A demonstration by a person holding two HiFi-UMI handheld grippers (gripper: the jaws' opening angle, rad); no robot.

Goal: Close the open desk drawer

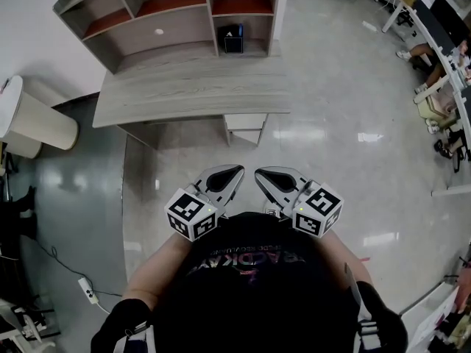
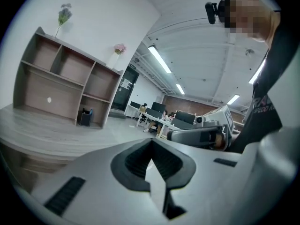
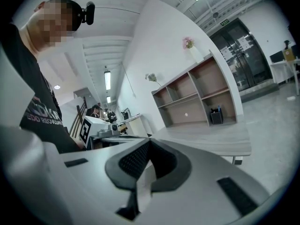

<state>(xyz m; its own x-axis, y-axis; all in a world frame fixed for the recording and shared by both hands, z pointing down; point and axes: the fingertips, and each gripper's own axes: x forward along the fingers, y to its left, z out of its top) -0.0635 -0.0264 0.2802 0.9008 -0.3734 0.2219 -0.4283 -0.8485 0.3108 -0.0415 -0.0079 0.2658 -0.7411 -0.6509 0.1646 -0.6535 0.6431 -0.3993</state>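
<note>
Beyond the person's black shirt (image 1: pixel 250 271), at frame centre, left tongs (image 1: pixel 228 176) and right tongs (image 1: pixel 271 176) are both clenched, empty, well apart from the tabletop (image 1: pixel 184 94) and drawer (image 1: pixel 245 122) above.

Left gripper (image 1: pixel 225 176) and right gripper (image 1: pixel 278 177) side by side before the person's chest. Desk (image 1: pixel 184 93) beyond, drawer (image 1: pixel 245 122) beneath its front edge.

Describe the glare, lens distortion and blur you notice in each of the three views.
Head view: white reflections glare in patches on the glossy floor, and the wide lens skews the desk. Left gripper view: dark round vignette, bright strip lights overhead, left gripper soft up close. Right gripper view: same vignette, shelf unit leaning, right gripper blurred near the lens.
</note>
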